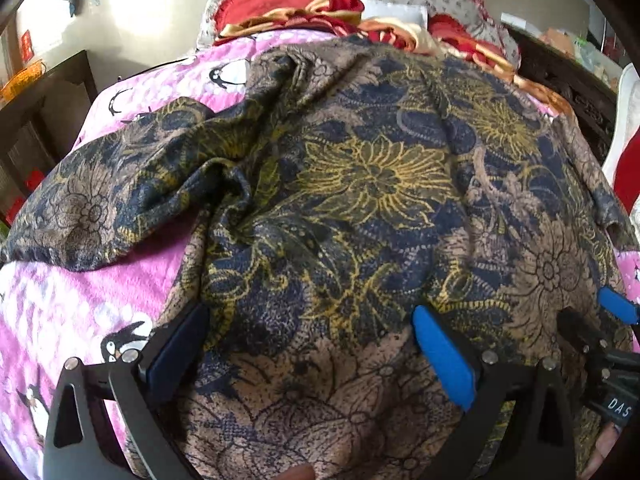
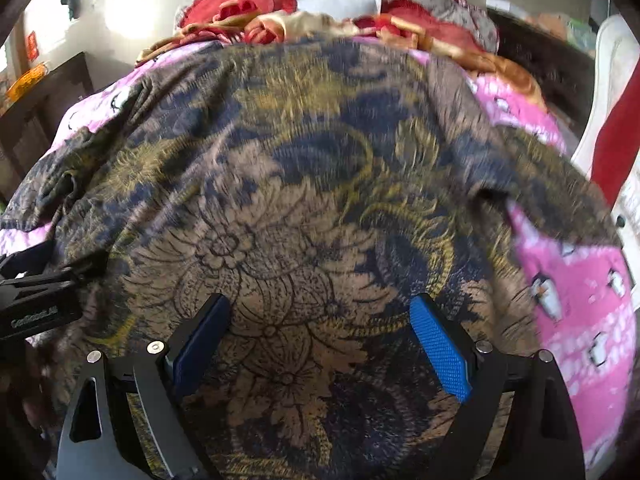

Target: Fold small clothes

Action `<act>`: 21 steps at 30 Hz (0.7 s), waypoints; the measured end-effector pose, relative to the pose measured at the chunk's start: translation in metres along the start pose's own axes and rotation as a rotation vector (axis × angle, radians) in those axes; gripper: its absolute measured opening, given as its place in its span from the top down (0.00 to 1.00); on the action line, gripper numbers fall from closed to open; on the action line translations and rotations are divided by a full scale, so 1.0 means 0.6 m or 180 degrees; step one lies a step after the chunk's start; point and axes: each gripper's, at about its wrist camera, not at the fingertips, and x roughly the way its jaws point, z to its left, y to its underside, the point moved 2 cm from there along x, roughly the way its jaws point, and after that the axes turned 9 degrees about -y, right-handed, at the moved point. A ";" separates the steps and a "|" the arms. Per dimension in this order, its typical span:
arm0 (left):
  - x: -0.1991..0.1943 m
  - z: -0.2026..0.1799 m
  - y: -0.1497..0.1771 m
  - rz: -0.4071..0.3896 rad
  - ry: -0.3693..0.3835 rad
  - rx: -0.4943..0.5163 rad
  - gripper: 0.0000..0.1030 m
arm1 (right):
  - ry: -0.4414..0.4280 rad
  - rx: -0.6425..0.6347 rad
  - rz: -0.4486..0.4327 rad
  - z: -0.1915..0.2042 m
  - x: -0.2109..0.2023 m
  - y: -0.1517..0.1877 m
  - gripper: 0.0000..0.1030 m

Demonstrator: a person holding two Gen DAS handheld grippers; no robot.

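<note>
Left wrist view: floral garment (image 1: 360, 184) spread on penguin blanket (image 1: 60, 300) — left tool (image 1: 312, 320), right tool (image 2: 320, 312) both spread apart, empty.

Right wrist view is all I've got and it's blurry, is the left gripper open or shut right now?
Observer: Open. In the left wrist view the left gripper has its jaws spread wide over the floral garment, nothing between them.
Operator: Any bunching on the far left side of the cloth?
Observer: Yes, sharp creases gather there around a deep fold, and a sleeve-like flap lies out over the pink penguin blanket.
Operator: Can you see my gripper from that side?
Observer: Partly. The right gripper is open too; one blue fingertip shows at the left view's right edge, over the garment's near hem.
</note>
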 end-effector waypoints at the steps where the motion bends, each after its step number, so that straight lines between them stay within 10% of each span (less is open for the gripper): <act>1: 0.000 0.002 0.001 0.0004 0.0018 -0.0014 0.00 | -0.0004 0.0004 0.0010 0.000 0.002 0.000 0.07; 15: -0.011 -0.001 0.009 -0.0041 -0.0024 0.0006 0.00 | 0.0021 -0.0064 0.0012 0.006 0.011 0.003 0.00; 21: -0.066 0.059 0.001 0.0056 0.0390 -0.0305 0.00 | 0.0024 -0.0064 -0.0003 0.008 0.010 0.003 0.00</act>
